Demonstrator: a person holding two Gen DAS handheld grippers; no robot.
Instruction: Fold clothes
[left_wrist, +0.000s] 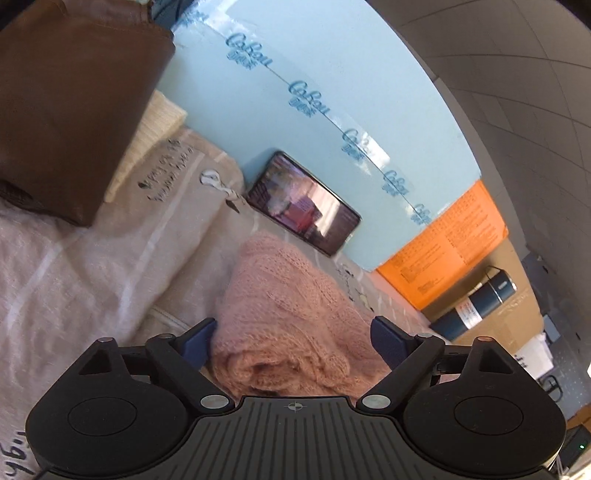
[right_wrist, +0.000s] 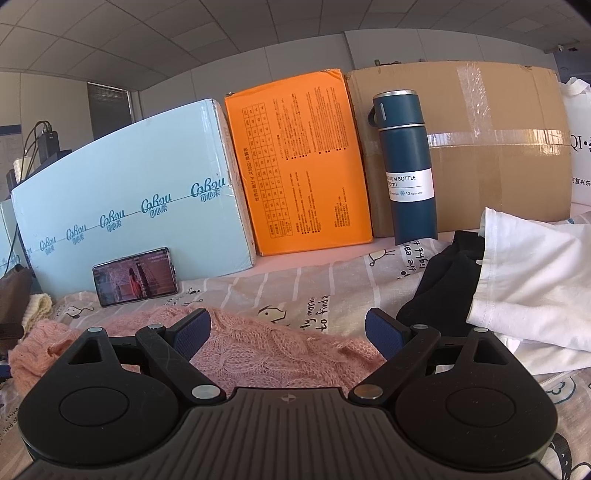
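Both the left gripper and right gripper hung released over the fuzzy pink knitted sweater, fingers spread wide.

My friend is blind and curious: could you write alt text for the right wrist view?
An open right gripper hovers over a pink knitted sweater on a patterned sheet. Black and white garments lie to its right; behind stand a phone, boxes and a blue bottle.
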